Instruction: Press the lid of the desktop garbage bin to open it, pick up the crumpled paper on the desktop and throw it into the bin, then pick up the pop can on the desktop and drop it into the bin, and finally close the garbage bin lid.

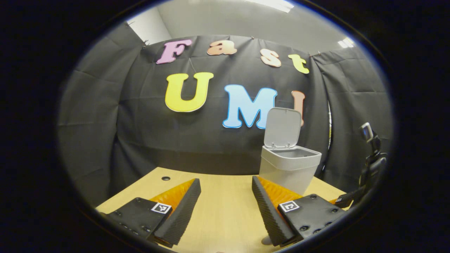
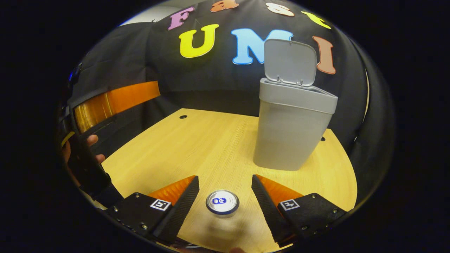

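Two grippers, both with jaws spread wide. Right gripper hovers over the pop can, which stands upright on the wooden desktop between the fingers, not touched by either. Garbage bin stands farther back on the desk, lid flipped up. Left gripper holds nothing, low over bare desk, bin ahead to its right.

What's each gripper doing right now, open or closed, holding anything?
Left gripper: open, holding nothing.
Right gripper: open, fingers either side of the pop can, not pressing on it.
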{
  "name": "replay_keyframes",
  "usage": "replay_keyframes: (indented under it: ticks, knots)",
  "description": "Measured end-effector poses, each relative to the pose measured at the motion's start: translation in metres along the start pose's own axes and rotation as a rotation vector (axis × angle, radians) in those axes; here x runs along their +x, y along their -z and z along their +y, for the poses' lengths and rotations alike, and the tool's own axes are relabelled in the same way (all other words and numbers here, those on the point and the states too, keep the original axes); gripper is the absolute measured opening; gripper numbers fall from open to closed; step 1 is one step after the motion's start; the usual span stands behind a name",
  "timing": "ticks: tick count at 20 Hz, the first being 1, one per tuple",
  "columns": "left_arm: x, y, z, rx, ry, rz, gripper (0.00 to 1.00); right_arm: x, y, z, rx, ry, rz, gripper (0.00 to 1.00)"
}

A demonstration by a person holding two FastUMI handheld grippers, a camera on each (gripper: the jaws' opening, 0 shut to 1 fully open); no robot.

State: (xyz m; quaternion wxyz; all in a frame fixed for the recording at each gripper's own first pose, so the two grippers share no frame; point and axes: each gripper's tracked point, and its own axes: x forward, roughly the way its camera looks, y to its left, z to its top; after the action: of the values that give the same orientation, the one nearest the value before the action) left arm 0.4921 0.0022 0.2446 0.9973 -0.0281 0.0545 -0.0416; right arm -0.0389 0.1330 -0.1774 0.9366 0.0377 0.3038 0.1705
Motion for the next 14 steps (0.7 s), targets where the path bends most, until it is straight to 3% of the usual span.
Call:
replay_keyframes:
  ticks: [6, 14]
  knots:
    - [-0.003, 0.000, -0.001, 0.009, 0.000, 0.010, 0.96, 0.020, 0.023, 0.006, -0.012, -0.024, 0.103, 0.97]
    - [-0.001, 0.003, -0.001, -0.006, 0.008, 0.029, 0.96, 0.034, 0.053, 0.000, -0.033, 0.005, 0.236, 0.96]
